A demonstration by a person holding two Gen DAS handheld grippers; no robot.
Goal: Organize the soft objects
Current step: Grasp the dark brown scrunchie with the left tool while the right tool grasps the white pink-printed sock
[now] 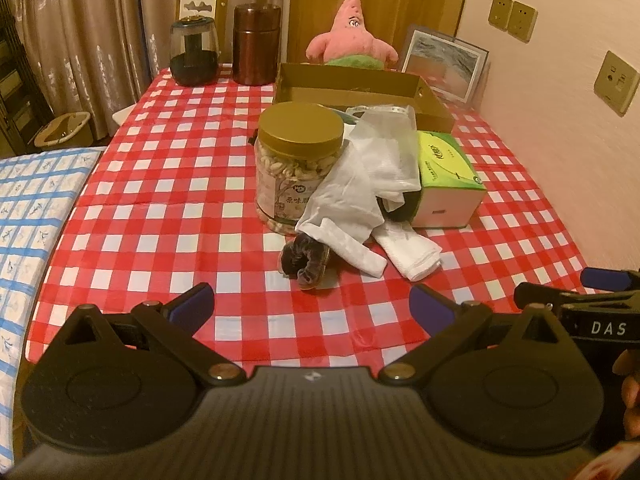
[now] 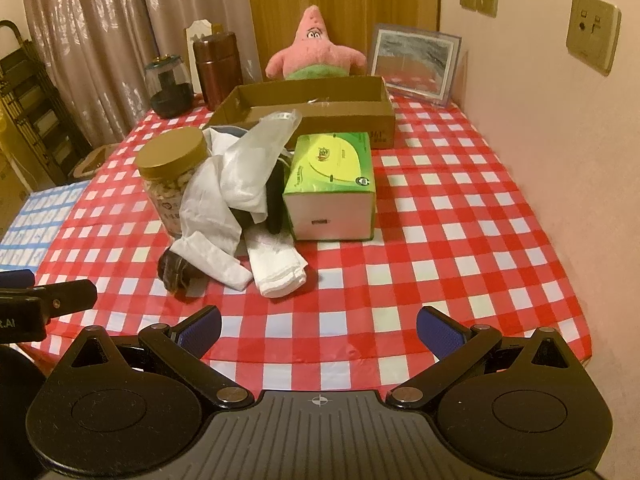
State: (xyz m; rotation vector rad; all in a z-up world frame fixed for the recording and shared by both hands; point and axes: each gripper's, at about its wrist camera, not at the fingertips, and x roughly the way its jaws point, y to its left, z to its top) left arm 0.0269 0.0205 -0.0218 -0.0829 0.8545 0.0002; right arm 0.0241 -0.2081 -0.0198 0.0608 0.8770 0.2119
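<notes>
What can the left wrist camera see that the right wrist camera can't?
Only the left wrist view shows a slice of the person's hand at its right edge and the beige basket on the floor. Only the right wrist view shows the cardboard tray's printed front wall. Both share the pink starfish plush, gold-lidded snack jar, green tissue box, and the heap of white cloths.

Glossy plastic tablecloth [image 1: 168,184]; soft white cloths [image 1: 360,200]; matt cardboard box [image 1: 360,88].

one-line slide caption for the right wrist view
Open right gripper faces white cloths piled between jar and tissue box.
</notes>
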